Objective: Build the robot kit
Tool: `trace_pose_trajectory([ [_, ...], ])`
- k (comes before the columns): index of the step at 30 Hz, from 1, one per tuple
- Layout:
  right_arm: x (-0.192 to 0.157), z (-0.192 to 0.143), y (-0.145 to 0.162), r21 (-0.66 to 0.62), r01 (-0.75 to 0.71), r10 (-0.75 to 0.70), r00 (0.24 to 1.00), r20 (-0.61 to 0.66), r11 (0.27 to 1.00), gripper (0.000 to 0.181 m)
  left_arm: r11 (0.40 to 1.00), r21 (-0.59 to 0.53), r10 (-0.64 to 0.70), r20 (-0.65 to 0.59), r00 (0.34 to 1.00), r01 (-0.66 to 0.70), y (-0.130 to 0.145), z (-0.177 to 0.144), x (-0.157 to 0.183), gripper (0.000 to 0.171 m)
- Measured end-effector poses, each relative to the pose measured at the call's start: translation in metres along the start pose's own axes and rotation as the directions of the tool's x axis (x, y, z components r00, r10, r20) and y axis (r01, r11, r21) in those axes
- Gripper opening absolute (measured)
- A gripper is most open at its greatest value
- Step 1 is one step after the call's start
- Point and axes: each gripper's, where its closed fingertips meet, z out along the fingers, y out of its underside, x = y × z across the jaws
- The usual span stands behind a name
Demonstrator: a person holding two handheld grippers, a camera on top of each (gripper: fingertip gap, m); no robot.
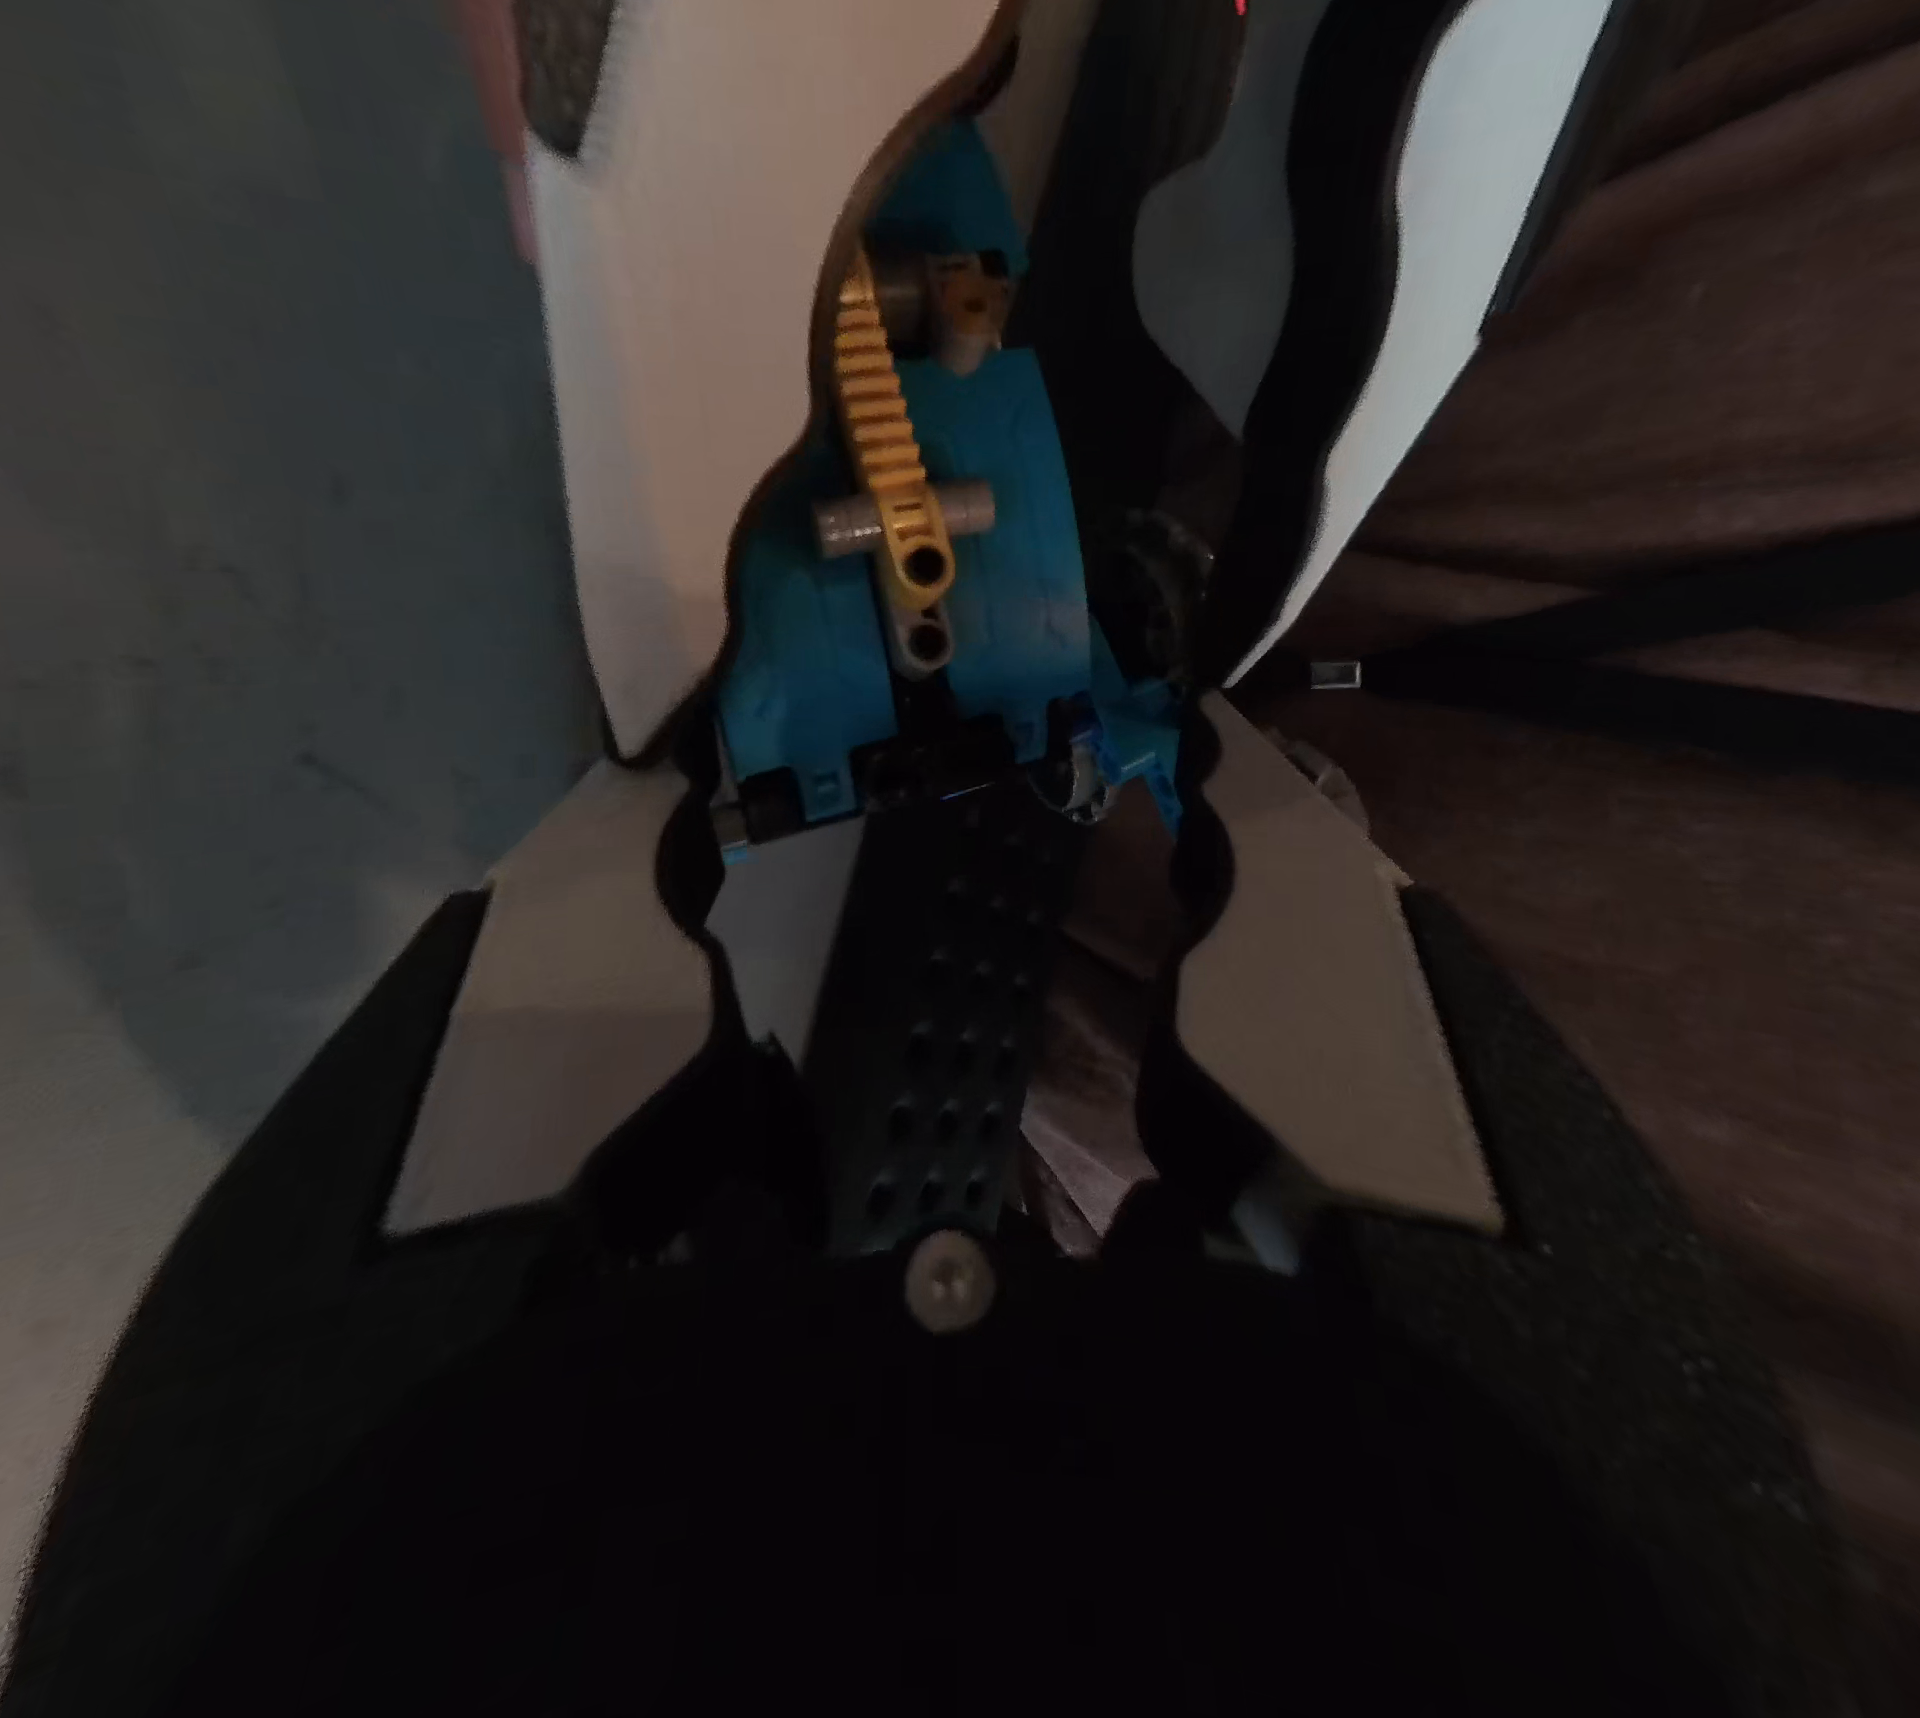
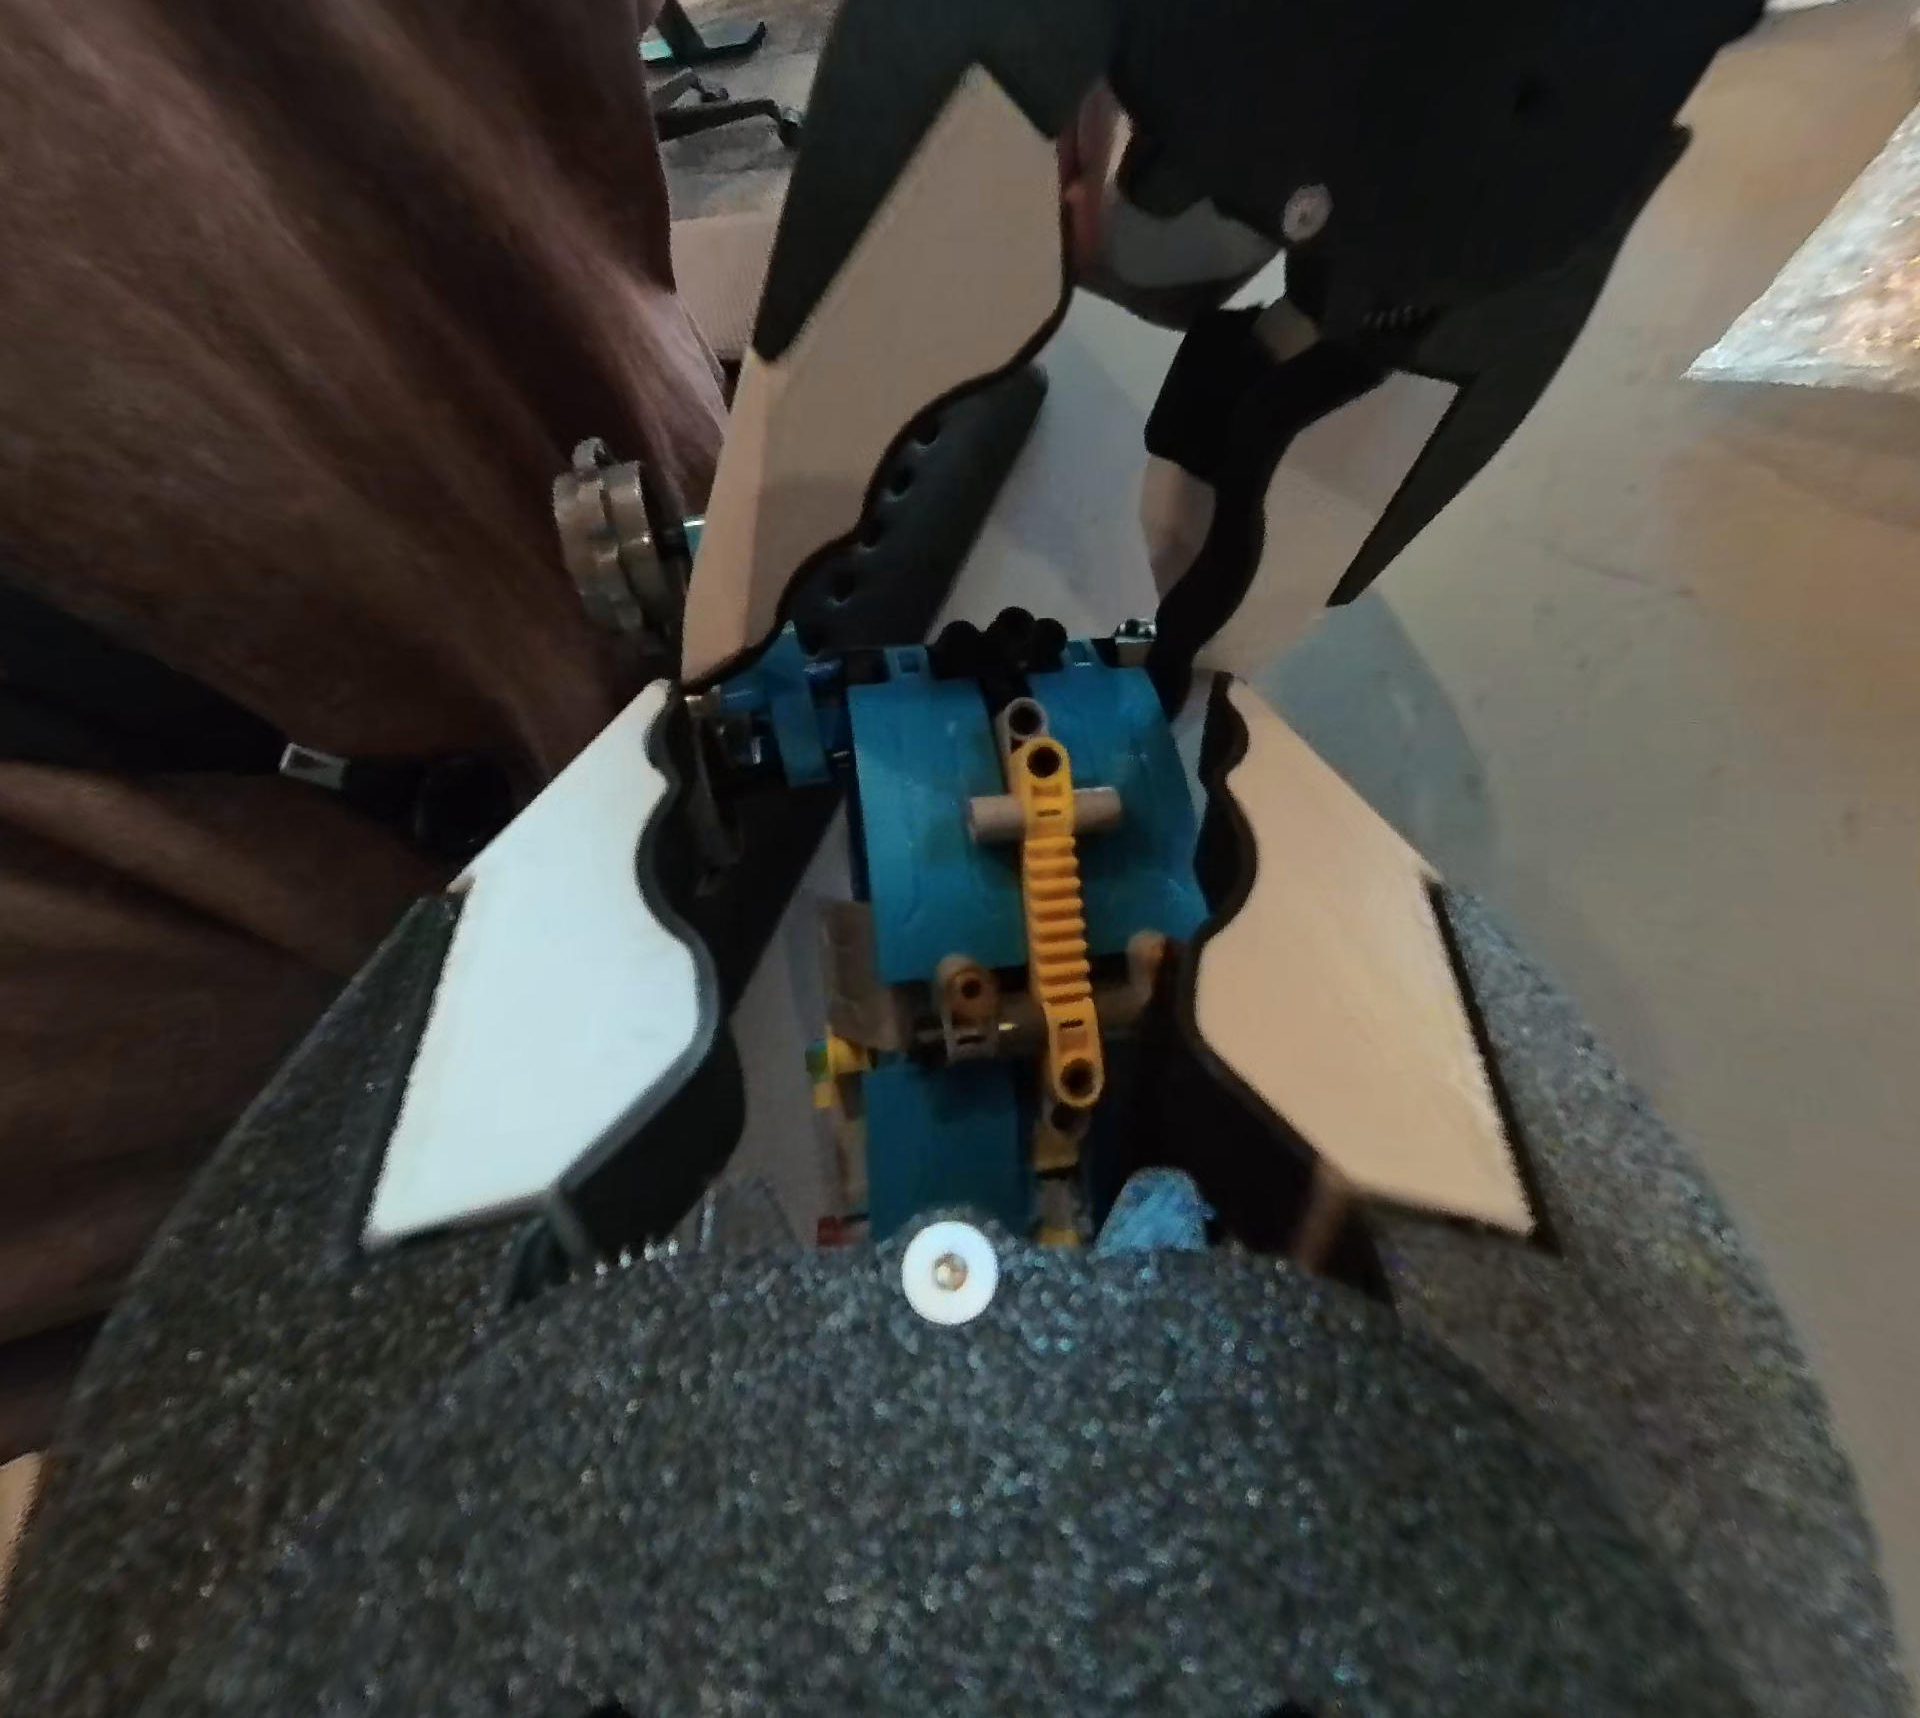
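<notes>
I have both grippers on one thing: a small blue plastic building-brick model (image 2: 997, 847) with curved teal panels, held up in the air between them, close to the brown fleece sleeve (image 2: 312, 266) of the person holding the rig.

From the right wrist view, my right gripper (image 2: 945, 795) has its white fingers with wavy black edges set on either side of the model's blue body; the right-hand pad looks pressed to the panel, the left-hand one sits by the darker side parts, so I read it as pinching the model, though blur makes the left contact uncertain. A yellow toothed rack bar (image 2: 1055, 899) runs along the top of the model, crossed by a short grey pin (image 2: 1044, 808). A grey gear wheel (image 2: 613, 536) sticks out at the model's far left, against the sleeve.

Opposite, my left gripper (image 1: 940, 733) meets the model's other end. In the left wrist view a black studded plate with holes (image 1: 945, 1024) runs back between its fingers from the blue model (image 1: 997, 588), and the fingertips close around that end. The same yellow rack (image 1: 878, 411) lies up the blue panel. The right gripper's white fingers (image 1: 748, 162) rise beyond it, and a pale grey surface (image 2: 1558, 733) lies below everything.
</notes>
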Motion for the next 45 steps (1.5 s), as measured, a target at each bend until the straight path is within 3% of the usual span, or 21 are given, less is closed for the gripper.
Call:
trace_pose_trajectory([
  [5,0.000,-0.002,-0.002,0.029,0.000,-0.001,0.999,0.039,1.000,0.092,0.999,0.027,0.028,-0.010,1.000,-0.028,0.001,-0.001,0.001,0.089],
  [7,0.008,-0.003,0.002,-0.004,0.007,-0.007,1.000,0.014,1.000,0.081,0.999,0.028,0.039,-0.021,0.999,-0.039,0.001,-0.002,0.001,0.089],
  [18,0.007,0.002,0.008,-0.148,0.088,-0.093,0.995,-0.026,0.985,0.079,0.997,0.065,0.031,-0.038,0.999,-0.028,-0.002,-0.004,0.000,0.088],
  [24,0.006,0.003,0.008,-0.141,0.087,-0.092,0.995,-0.026,0.986,0.078,0.963,0.261,-0.061,-0.049,0.997,0.072,-0.008,-0.026,0.002,0.089],
  [28,0.006,0.003,0.009,-0.148,0.081,-0.086,0.996,-0.029,0.986,0.079,0.873,0.471,-0.145,0.008,0.989,0.124,0.003,-0.057,0.012,0.082],
  [30,0.006,0.003,0.009,-0.155,0.079,-0.085,0.996,-0.030,0.985,0.078,0.819,0.528,-0.220,-0.071,0.973,0.224,0.016,-0.056,0.025,0.074],
  [32,0.006,0.003,0.009,-0.164,0.083,-0.089,0.996,-0.030,0.983,0.079,0.772,0.540,-0.246,-0.233,0.941,0.336,0.023,-0.045,0.045,0.064],
  [38,0.005,0.005,0.011,-0.196,0.083,-0.090,0.996,-0.026,0.977,0.080,0.603,0.487,-0.253,-0.634,0.731,0.632,0.020,-0.033,0.053,0.060],
  [42,0.005,0.005,0.012,-0.196,0.076,-0.084,0.996,-0.035,0.978,0.080,0.622,0.429,-0.277,-0.663,0.696,0.655,0.024,-0.019,0.054,0.054],
  [45,0.004,0.005,0.012,-0.195,0.076,-0.085,0.996,-0.037,0.978,0.080,0.598,0.409,-0.289,-0.692,0.662,0.689,0.021,-0.020,0.049,0.035],
])
